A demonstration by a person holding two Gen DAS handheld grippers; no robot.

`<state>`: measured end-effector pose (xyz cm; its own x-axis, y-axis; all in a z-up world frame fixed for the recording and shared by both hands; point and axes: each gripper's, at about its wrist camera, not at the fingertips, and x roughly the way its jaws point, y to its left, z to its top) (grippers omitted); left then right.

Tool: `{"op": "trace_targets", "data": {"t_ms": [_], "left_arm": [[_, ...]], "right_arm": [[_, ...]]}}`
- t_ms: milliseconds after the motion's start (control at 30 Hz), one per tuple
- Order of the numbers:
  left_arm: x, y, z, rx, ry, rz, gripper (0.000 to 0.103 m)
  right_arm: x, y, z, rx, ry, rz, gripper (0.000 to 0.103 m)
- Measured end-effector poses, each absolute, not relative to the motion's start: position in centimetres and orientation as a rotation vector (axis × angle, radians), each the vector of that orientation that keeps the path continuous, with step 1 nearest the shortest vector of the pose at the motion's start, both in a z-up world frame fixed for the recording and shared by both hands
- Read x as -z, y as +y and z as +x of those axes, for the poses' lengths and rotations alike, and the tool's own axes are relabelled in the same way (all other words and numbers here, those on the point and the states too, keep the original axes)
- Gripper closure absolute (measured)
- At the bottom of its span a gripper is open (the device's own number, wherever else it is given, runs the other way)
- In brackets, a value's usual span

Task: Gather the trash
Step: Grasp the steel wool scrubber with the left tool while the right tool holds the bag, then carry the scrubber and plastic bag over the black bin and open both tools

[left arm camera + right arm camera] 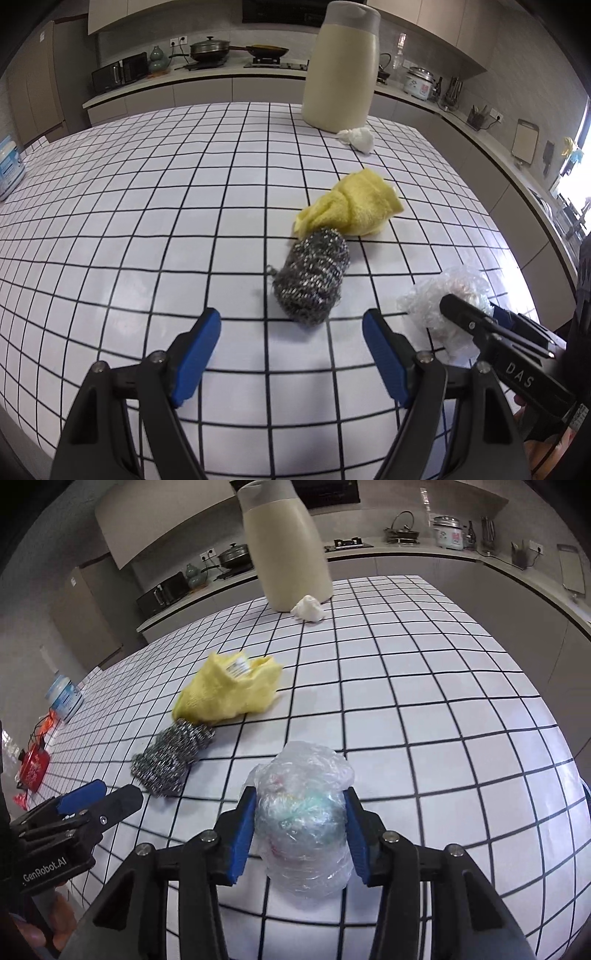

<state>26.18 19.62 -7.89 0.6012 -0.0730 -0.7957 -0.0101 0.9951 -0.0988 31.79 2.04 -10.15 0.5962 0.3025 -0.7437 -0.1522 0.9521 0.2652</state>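
Note:
A crumpled clear plastic wad sits between the blue pads of my right gripper, which press on both its sides just above the checked tablecloth. In the left wrist view the same wad shows at the right gripper. My left gripper stands open, with a steel wool scourer just ahead of its fingertips and untouched. Behind the scourer lies a yellow cloth. A white tissue wad rests by a tall cream container with a grey lid.
A blue and white pack and red items lie along the table's left edge. A kitchen counter with pots and appliances runs behind and to the right of the table. A hand holds the left gripper.

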Motion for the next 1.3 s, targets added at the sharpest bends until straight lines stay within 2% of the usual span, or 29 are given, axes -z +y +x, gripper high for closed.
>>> {"op": "trace_targets", "data": {"t_ms": [467, 600, 667, 733, 767, 1300], "left_arm": [[10.6, 17.8, 31.1, 0.040, 0.975, -0.066, 0.023], [10.9, 17.8, 31.2, 0.038, 0.967, -0.072, 0.036], [10.8, 17.9, 31.4, 0.038, 0.959, -0.071, 0.044], [10.7, 17.9, 31.3, 0.038, 0.951, -0.071, 0.056], [10.7, 17.9, 31.5, 0.039, 0.950, -0.071, 0.058], [7.4, 16.7, 28.3, 0.107, 0.902, -0.132, 0.061]], "right_arm": [[10.9, 0.6, 34.2, -0.300, 0.910, 0.233, 0.055], [11.1, 0.9, 34.4, -0.319, 0.917, 0.223, 0.055], [11.1, 0.9, 34.6, -0.321, 0.920, 0.226, 0.056], [11.1, 1.0, 34.7, -0.325, 0.919, 0.220, 0.057], [11.1, 1.1, 34.7, -0.326, 0.917, 0.216, 0.057], [9.0, -1.5, 33.1, -0.319, 0.872, 0.236, 0.060]]}}
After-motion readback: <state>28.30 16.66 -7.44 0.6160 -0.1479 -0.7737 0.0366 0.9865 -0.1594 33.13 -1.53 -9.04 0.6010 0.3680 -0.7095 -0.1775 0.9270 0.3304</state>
